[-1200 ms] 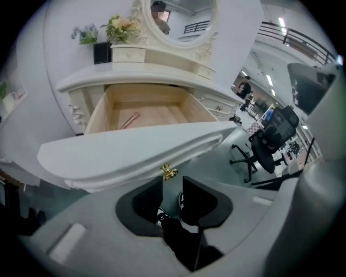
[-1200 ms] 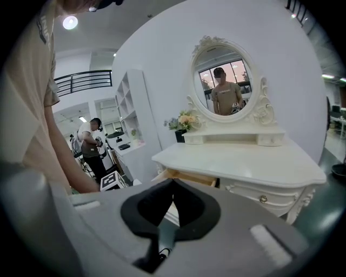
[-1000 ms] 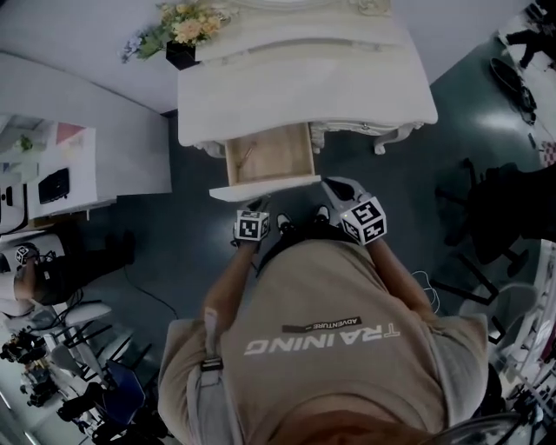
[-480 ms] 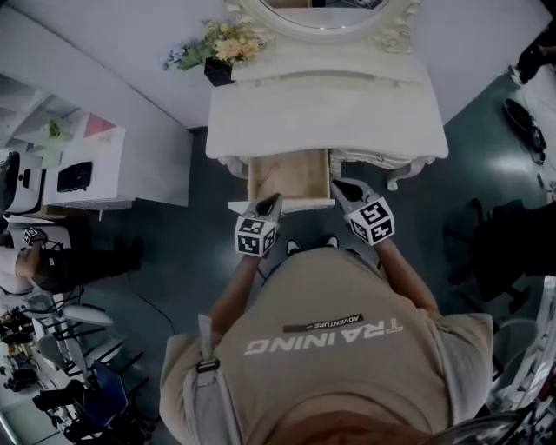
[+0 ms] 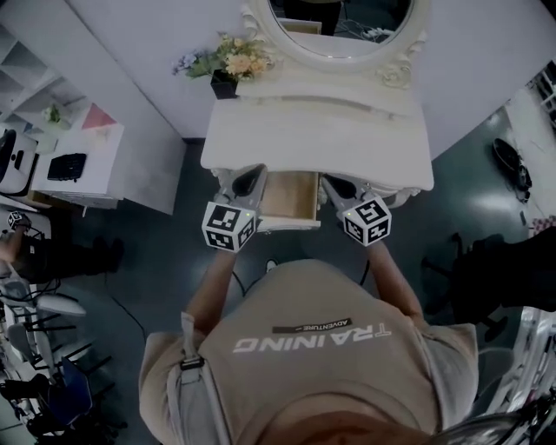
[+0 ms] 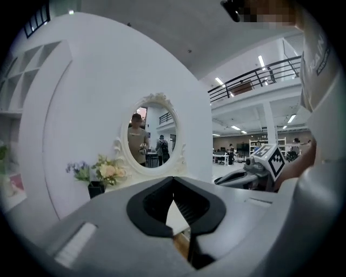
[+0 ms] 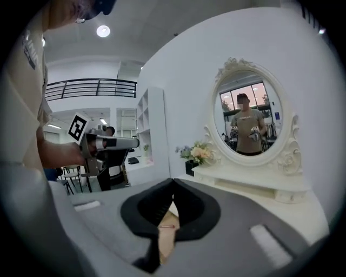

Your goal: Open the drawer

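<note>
Drawer (image 5: 289,193) stands open at 6 o'clock of one white table (image 5: 321,130), with one mirror (image 5: 339,22) at 12 and one flower pot (image 5: 224,83) at 10. Two empty grippers flank it: left gripper (image 5: 254,174) at 9, jaws just closed; right gripper (image 5: 332,182) at 3, pressed together.

An oval mirror (image 5: 339,22) in an ornate white frame hangs on the wall. Just below and left of the mirror, pale flowers (image 5: 228,61) stand in a black pot (image 5: 223,84) on the white worktop (image 5: 317,130). Far left of the mirror, a low white shelf unit (image 5: 87,174) carries a black device (image 5: 66,165).
</note>
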